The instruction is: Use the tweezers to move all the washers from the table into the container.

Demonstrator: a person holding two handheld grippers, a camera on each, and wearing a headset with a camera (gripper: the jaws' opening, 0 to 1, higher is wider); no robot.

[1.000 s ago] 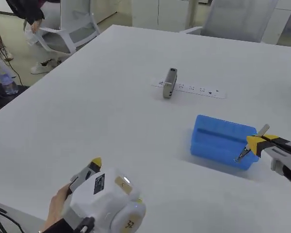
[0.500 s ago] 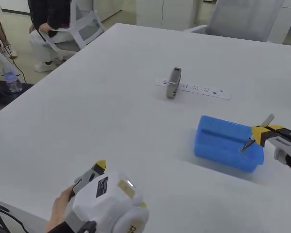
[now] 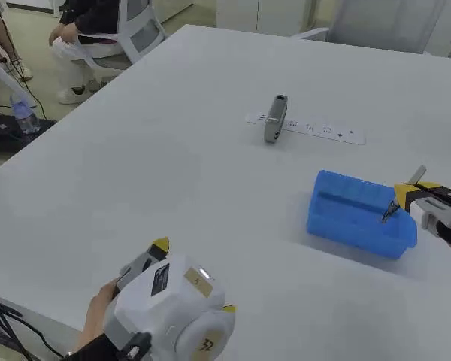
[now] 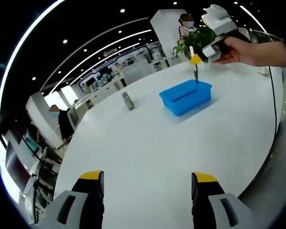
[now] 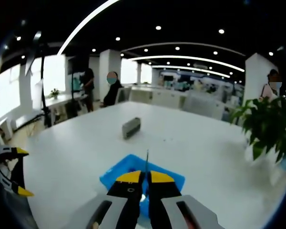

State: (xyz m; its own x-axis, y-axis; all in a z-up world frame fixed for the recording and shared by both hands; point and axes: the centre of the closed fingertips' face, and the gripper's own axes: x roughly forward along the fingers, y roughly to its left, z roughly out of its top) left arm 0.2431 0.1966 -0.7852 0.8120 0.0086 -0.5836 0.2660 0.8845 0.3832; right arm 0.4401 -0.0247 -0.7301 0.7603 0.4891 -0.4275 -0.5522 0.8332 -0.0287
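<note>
Tweezers [image 3: 391, 210] tip at right rim of container [image 3: 346, 218], wide tabletop [image 3: 173, 173] leftward.

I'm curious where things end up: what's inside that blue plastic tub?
Thin metal tweezers, clamped in the right gripper, point into the blue plastic tub. Part of its floor is hidden; no washers discernible.

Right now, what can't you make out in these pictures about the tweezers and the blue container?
1. Whether the tweezers hold anything: the tip is too small in the head view.
2. The container's floor: in the right gripper view it is blurred and partly behind the right tongs.
3. The power strip's markings: too small in the head view.
</note>
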